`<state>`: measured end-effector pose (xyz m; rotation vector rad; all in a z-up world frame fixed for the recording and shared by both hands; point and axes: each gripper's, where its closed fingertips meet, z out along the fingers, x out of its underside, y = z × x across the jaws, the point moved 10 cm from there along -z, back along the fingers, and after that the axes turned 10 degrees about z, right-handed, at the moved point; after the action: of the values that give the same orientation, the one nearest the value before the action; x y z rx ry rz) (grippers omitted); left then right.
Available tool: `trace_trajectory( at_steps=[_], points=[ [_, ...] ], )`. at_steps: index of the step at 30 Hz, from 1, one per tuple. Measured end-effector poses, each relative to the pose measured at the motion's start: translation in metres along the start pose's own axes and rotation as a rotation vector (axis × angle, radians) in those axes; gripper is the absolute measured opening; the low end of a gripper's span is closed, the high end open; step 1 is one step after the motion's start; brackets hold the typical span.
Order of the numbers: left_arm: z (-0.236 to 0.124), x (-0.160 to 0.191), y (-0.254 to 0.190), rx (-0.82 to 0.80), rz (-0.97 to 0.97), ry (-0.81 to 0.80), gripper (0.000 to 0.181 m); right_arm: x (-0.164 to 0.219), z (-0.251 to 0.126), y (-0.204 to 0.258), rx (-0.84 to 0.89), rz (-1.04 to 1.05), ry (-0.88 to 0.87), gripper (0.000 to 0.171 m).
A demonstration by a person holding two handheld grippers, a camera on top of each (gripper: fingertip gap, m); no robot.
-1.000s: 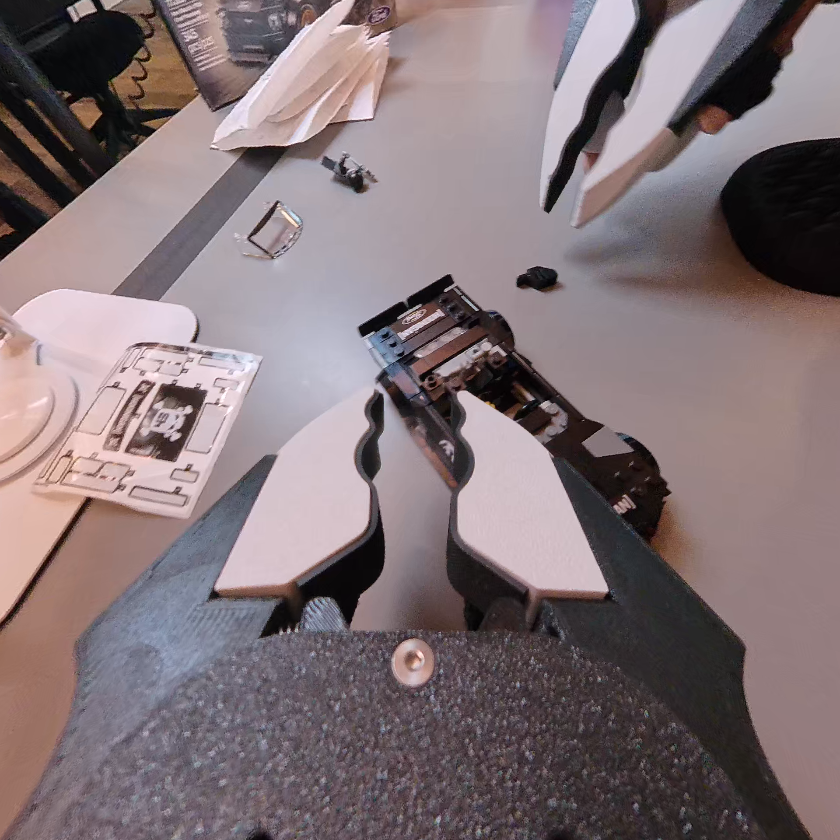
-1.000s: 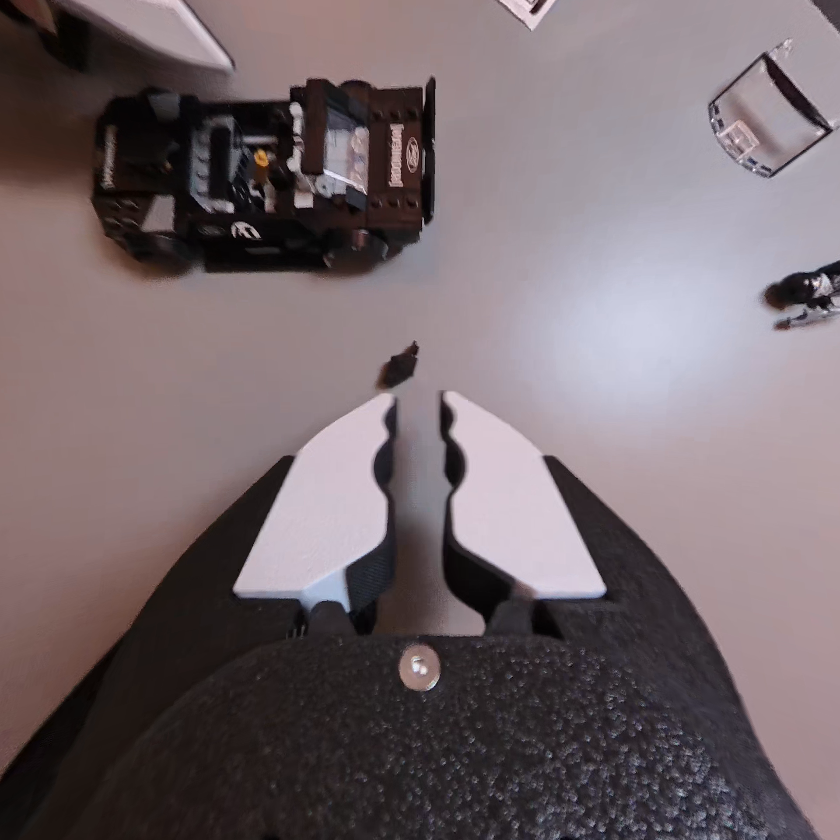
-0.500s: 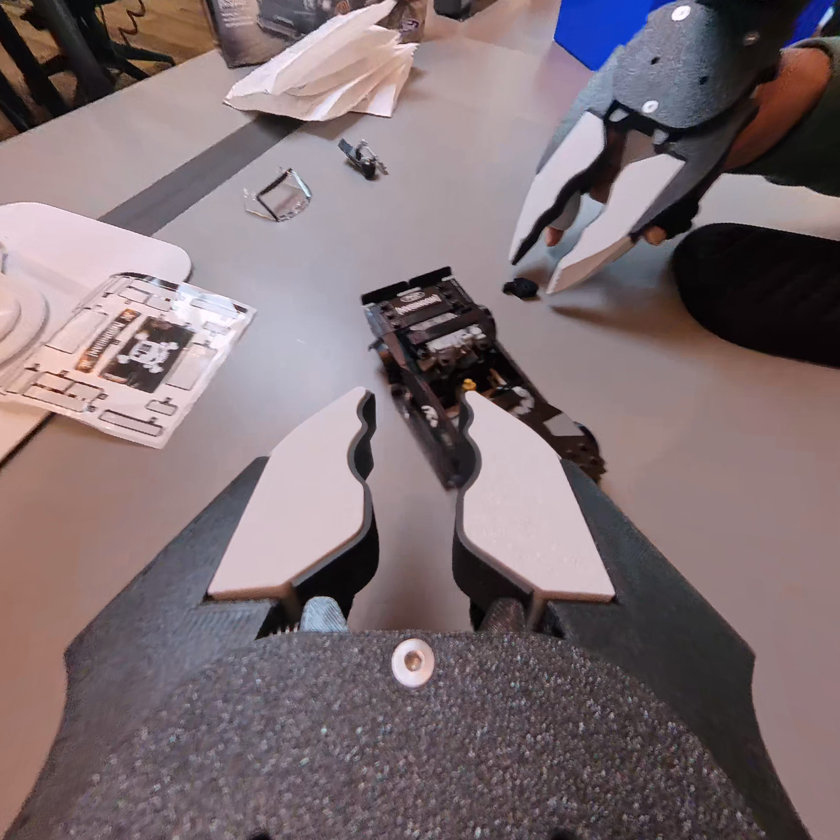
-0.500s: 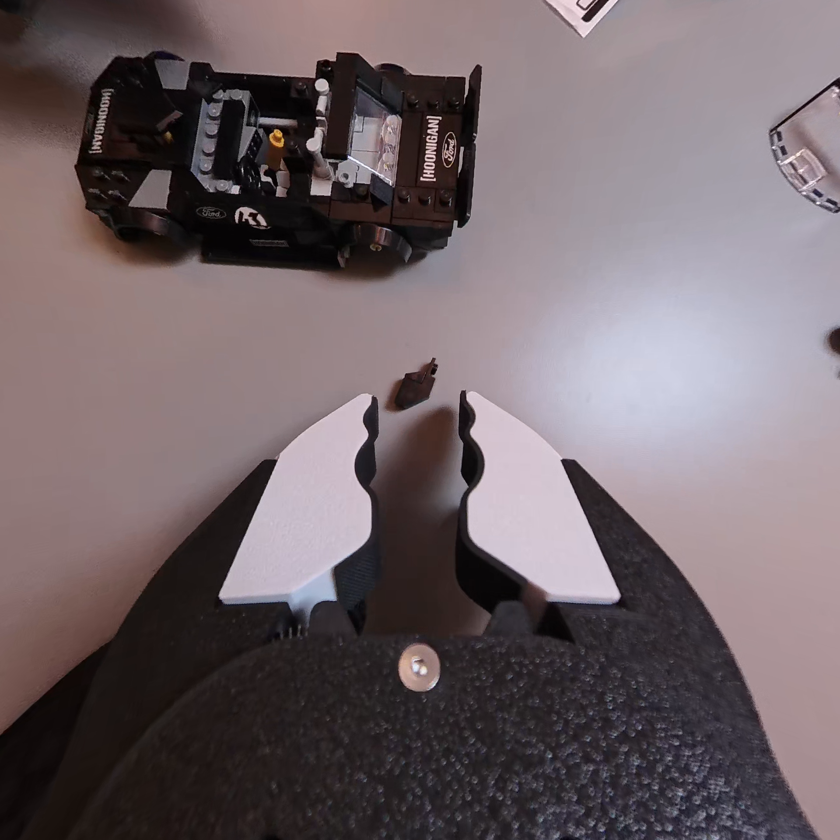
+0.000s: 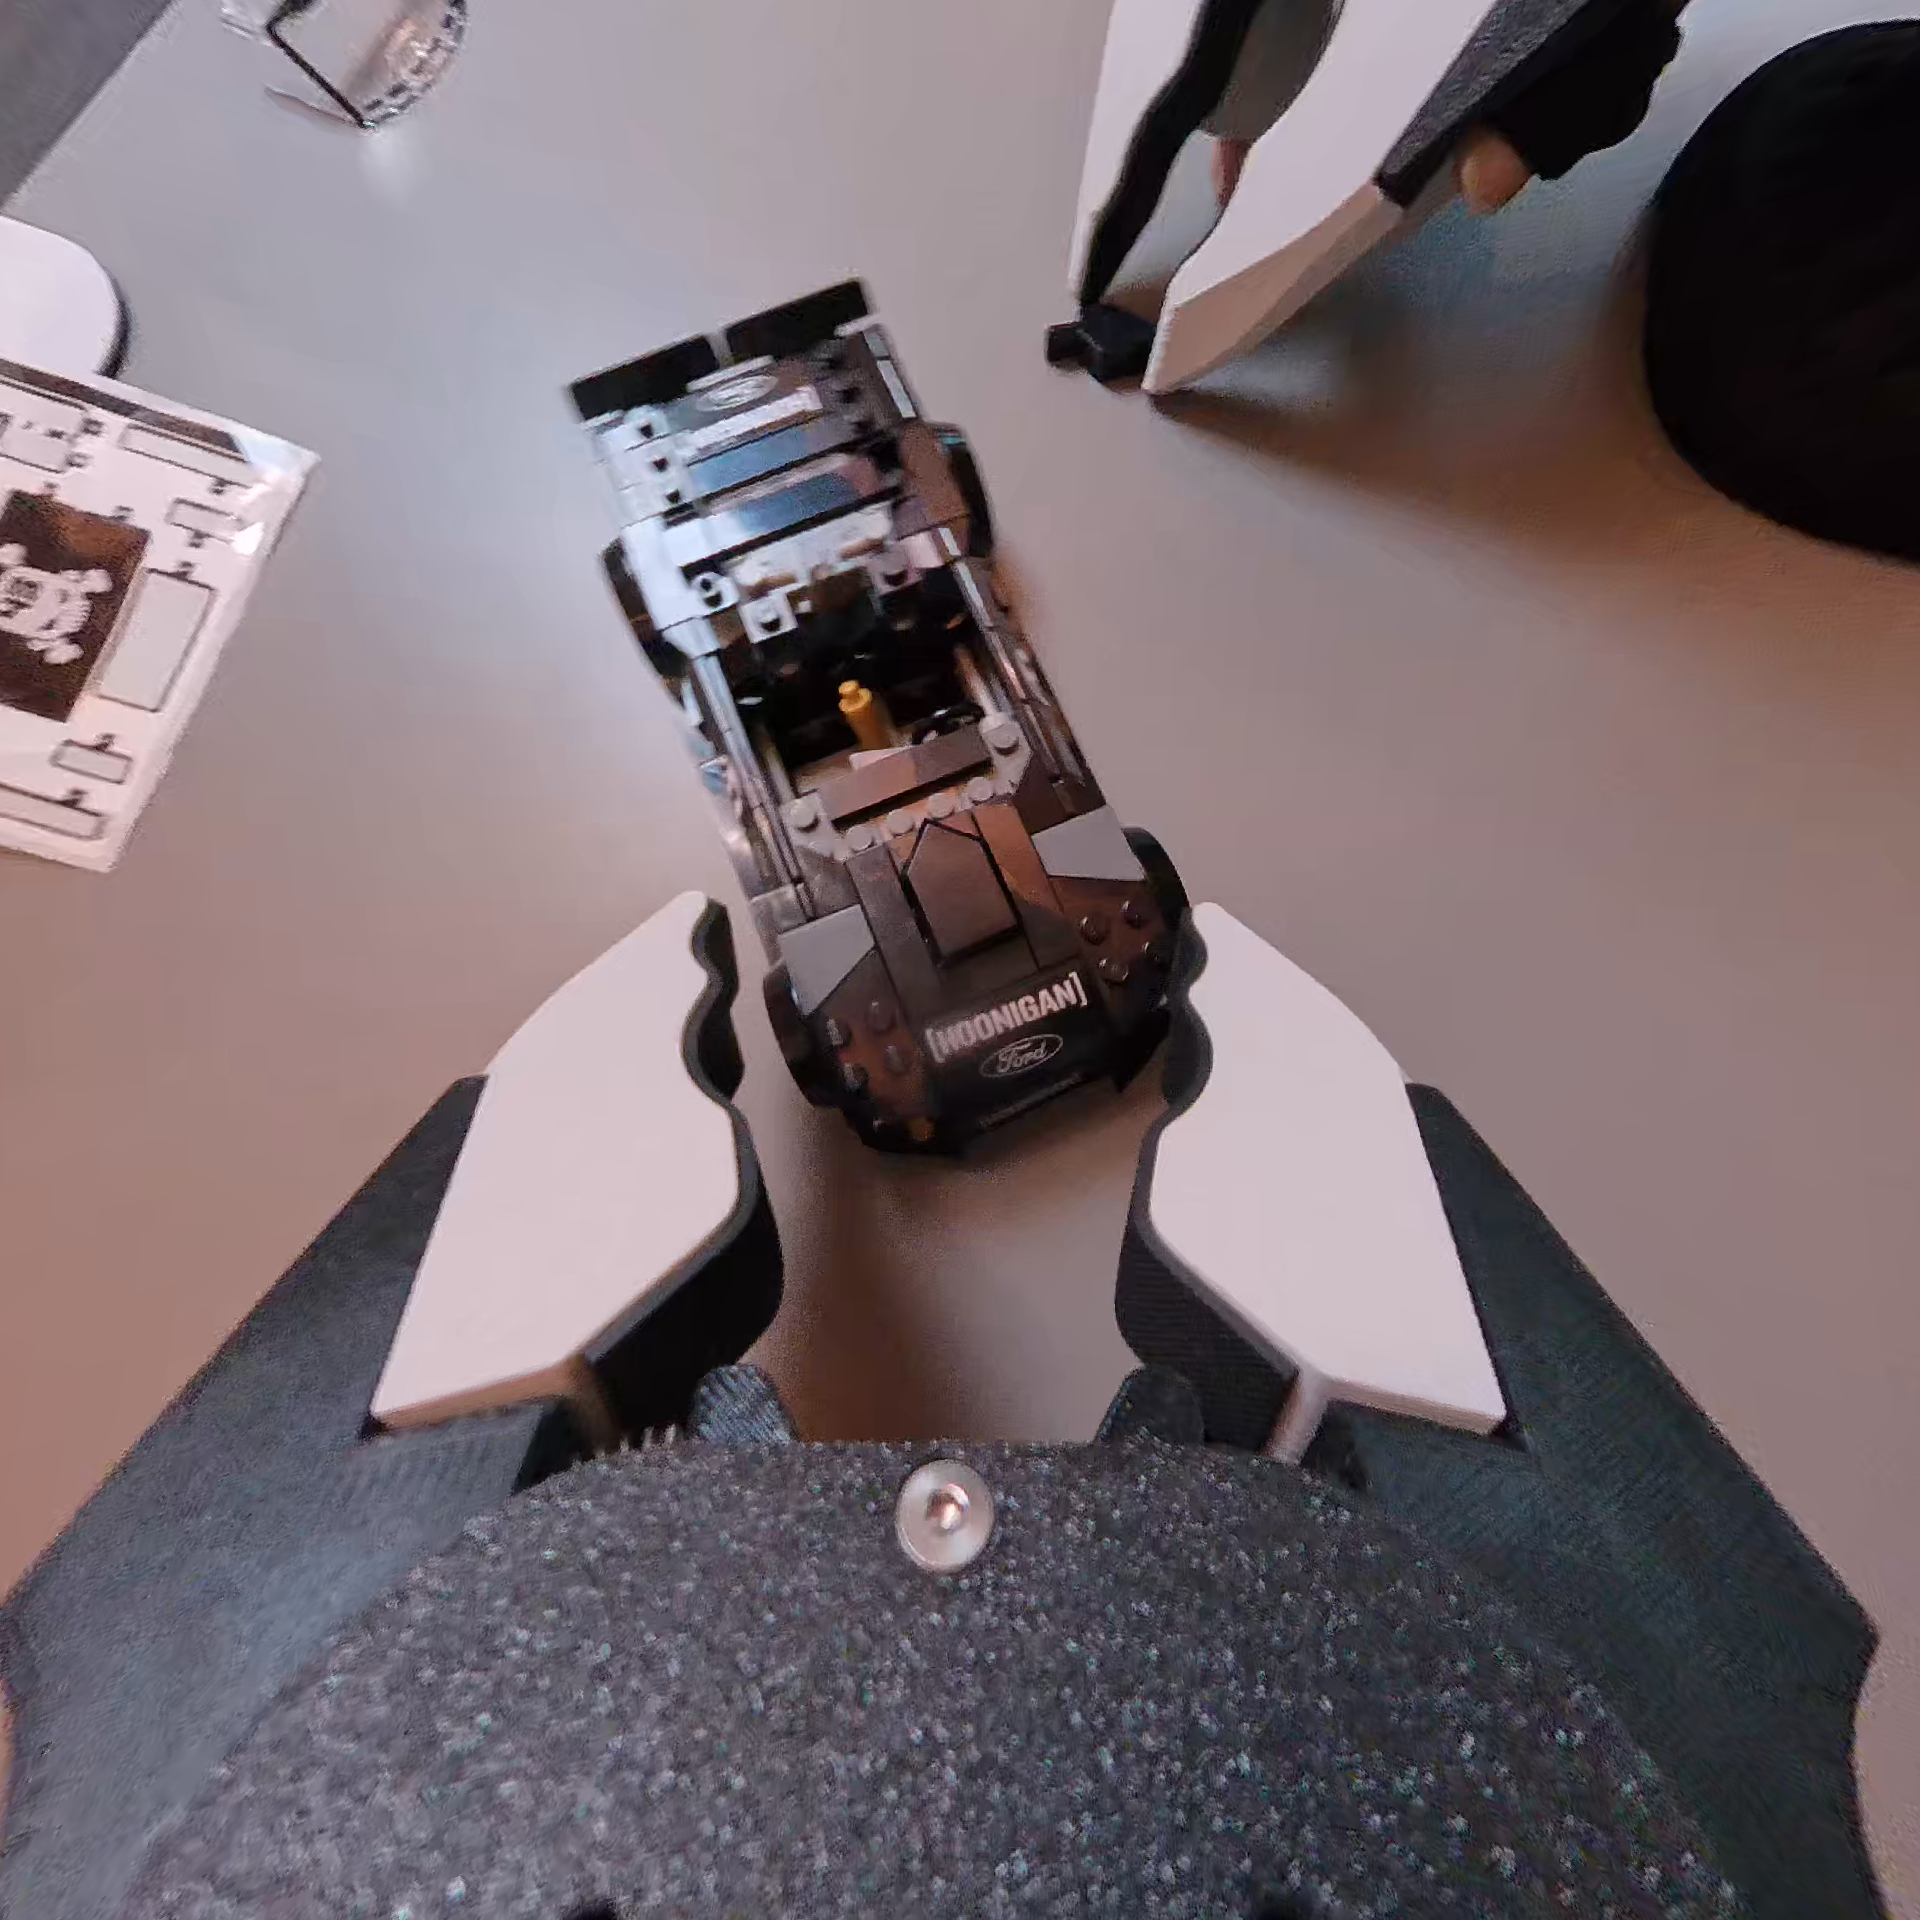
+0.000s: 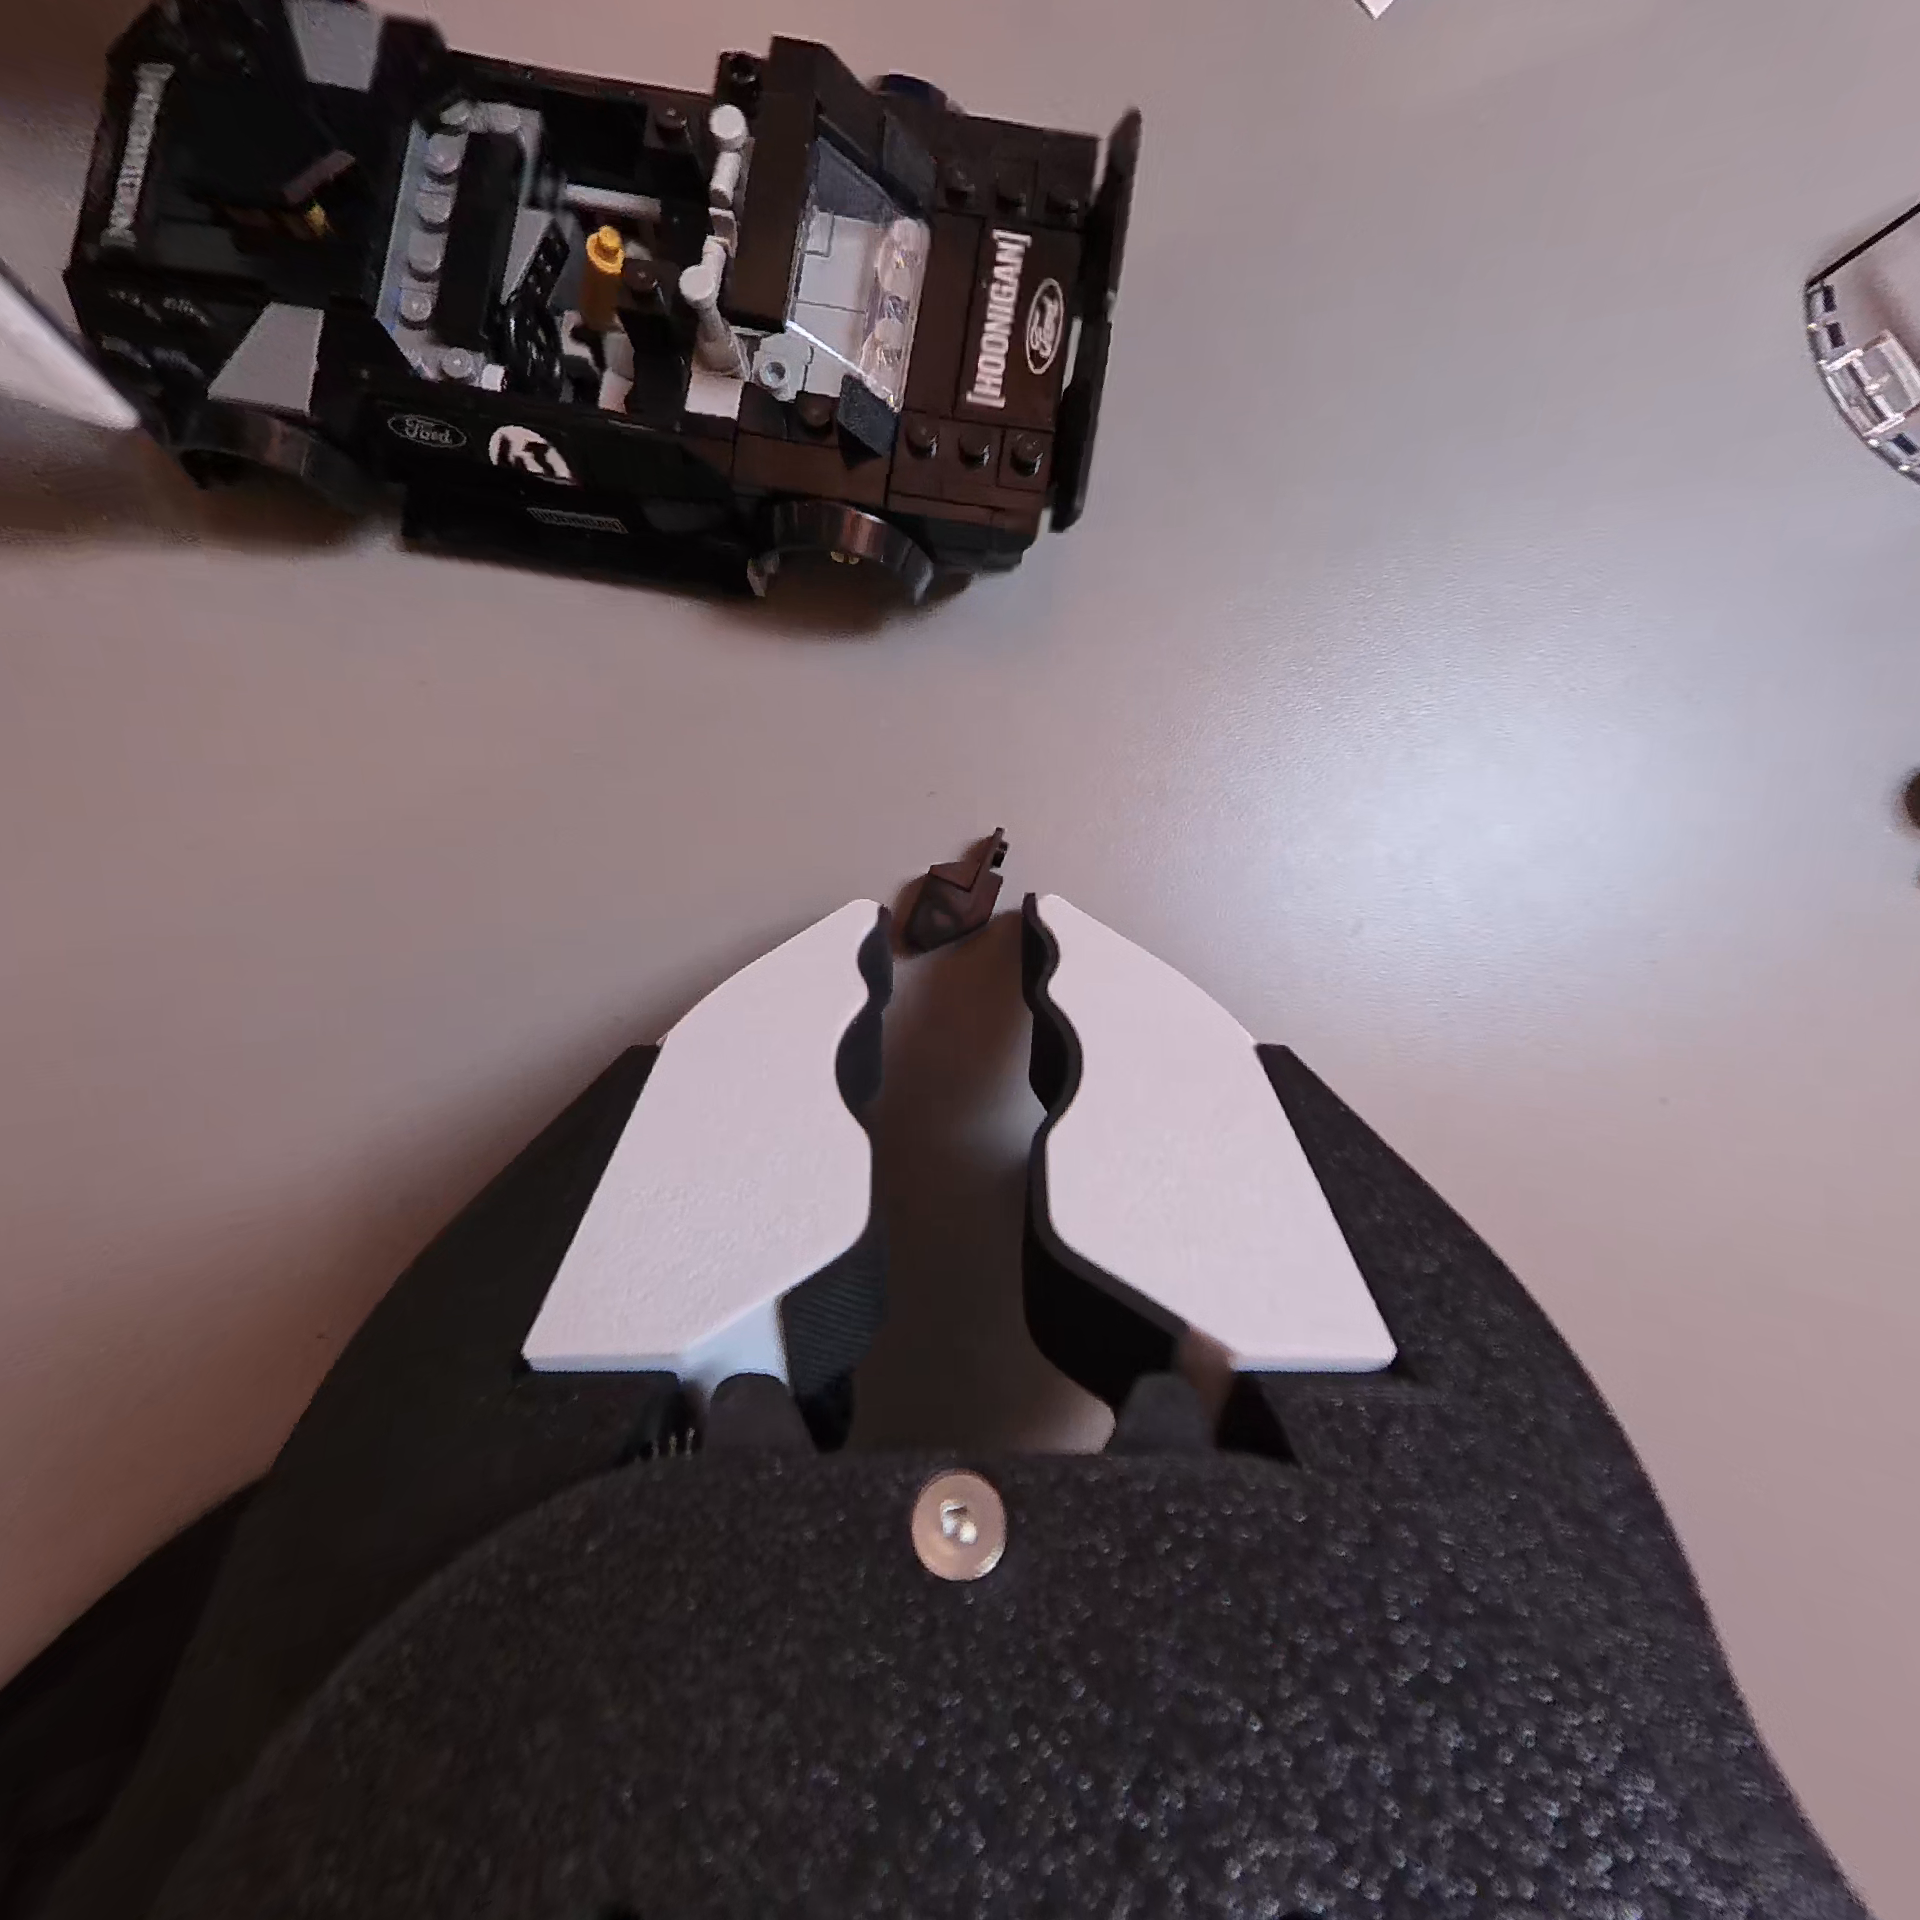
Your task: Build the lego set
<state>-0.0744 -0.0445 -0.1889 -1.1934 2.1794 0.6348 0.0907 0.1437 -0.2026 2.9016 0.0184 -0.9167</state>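
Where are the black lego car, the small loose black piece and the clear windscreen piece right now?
black lego car [image 5: 883,727]: left wrist view, on its open cockpit.
small loose black piece [image 6: 956,902]: right wrist view, on its body, just ahead of the open jaws.
clear windscreen piece [image 6: 1870,364]: right wrist view, on its curved edge.

Left gripper [image 5: 956,997]: jaws spread much wider than a second ago; now straddling the near end of the black lego car [image 5: 883,727], one finger at each side, where before it sat over the car's left flank. Right gripper [image 6: 956,914]: lowered to the table [image 6: 1455,831]; its tips, earlier short of the small black piece [image 6: 961,899], now flank it, jaws narrowed.
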Motion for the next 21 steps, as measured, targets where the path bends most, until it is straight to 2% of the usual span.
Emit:
trace_trajectory(
  at_steps=[5, 8, 12, 15, 18, 21],
  points=[
    [-0.016, 0.015, 0.024, -0.097, -0.018, 0.009, 0.073, 0.002, -0.001, 0.003, 0.003, -0.032, -0.010, 0.016],
    [-0.025, 0.018, 0.027, -0.109, -0.057, -0.054, 0.071, 0.005, -0.003, 0.006, 0.009, -0.068, -0.034, 0.016],
    [-0.032, 0.010, 0.023, -0.147, -0.041, -0.163, 0.054, 0.010, -0.012, 0.017, -0.007, -0.126, -0.100, 0.016],
    [-0.032, 0.001, 0.016, -0.074, -0.073, -0.276, 0.039, 0.010, -0.026, 0.031, -0.050, -0.192, -0.216, 0.015],
    [-0.027, -0.011, 0.006, 0.088, -0.161, -0.421, 0.025, 0.007, -0.037, 0.050, -0.071, -0.291, -0.368, 0.015],
    [-0.015, -0.022, -0.004, 0.235, -0.248, -0.501, 0.021, 0.003, -0.039, 0.066, -0.060, -0.395, -0.479, 0.015]
  ],
)
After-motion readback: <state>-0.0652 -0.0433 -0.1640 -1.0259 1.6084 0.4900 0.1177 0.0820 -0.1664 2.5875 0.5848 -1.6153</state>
